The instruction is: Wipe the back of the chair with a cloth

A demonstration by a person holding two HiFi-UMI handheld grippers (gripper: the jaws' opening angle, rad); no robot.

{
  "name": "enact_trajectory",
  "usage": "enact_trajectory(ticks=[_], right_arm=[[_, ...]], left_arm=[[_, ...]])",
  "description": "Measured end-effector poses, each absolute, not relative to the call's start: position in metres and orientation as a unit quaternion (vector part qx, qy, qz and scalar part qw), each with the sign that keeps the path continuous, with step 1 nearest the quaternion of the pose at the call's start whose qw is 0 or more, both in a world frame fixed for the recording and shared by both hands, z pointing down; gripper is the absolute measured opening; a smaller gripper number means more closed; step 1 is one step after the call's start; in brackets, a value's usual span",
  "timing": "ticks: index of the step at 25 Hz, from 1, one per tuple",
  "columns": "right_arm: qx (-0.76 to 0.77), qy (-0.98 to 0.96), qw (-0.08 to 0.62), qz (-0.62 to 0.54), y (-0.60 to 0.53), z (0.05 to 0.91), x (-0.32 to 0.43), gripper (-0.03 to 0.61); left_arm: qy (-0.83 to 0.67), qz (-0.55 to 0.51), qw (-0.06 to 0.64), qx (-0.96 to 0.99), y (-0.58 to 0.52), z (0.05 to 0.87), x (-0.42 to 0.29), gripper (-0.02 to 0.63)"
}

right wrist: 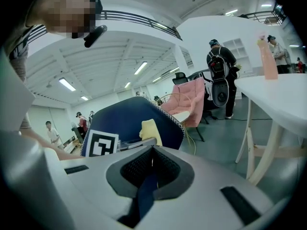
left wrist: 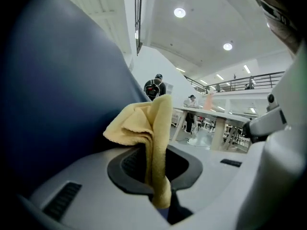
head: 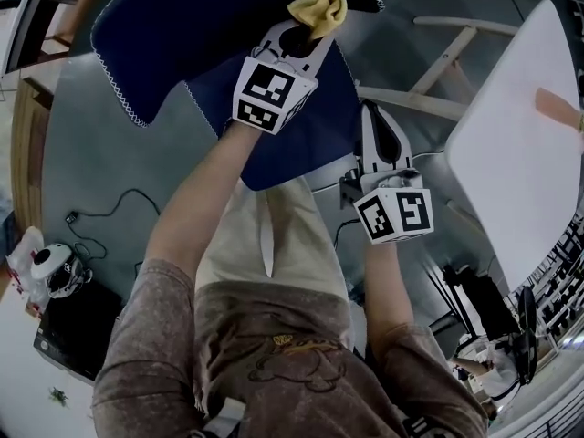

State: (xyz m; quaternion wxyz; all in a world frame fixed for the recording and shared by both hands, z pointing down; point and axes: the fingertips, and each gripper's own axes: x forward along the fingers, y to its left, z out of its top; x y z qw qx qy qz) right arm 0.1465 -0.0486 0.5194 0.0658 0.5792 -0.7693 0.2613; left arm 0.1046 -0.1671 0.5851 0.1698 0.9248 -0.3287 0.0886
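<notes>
While my left gripper (head: 306, 30) pinches the yellow cloth (head: 319, 5) against the far top edge of the navy chair (head: 173, 26) back, my right gripper (head: 375, 113) sits nearer. Its jaws are narrowed onto the seat's right edge, left of the white worktop (head: 520, 153).

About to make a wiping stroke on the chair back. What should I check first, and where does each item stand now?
1. Cloth held: ok. The left gripper is shut on the yellow cloth.
2. Enough cloth exposed: ok. A folded bunch sticks out past the jaws.
3. Cloth pressed on the chair back: cannot tell. It sits right beside the navy surface, but contact is unclear.
4. Right gripper out of the way: ok. It is shut, empty and apart from the chair.
5. White table clear of the stroke: ok. It stands off to the right.
</notes>
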Motion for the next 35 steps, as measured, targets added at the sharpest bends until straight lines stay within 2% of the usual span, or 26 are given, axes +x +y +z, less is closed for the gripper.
enact_trajectory(ticks=[11, 18, 27, 35], right_arm=[[0.544, -0.795, 0.068, 0.26, -0.059, 0.52, 0.107, 0.025], [0.527, -0.806, 0.072, 0.261, -0.063, 0.521, 0.092, 0.026], [0.513, -0.813, 0.082, 0.262, -0.058, 0.526, 0.082, 0.025], [0.507, -0.815, 0.087, 0.268, -0.055, 0.535, 0.084, 0.025]], left_arm=[[-0.458, 0.128, 0.156, 0.866, -0.105, 0.601, -0.043, 0.057], [-0.505, 0.184, 0.155, 0.829, -0.061, 0.627, -0.109, 0.057], [-0.567, 0.216, 0.146, 0.781, -0.053, 0.664, -0.16, 0.057], [-0.564, 0.228, 0.151, 0.779, -0.08, 0.69, -0.156, 0.057]])
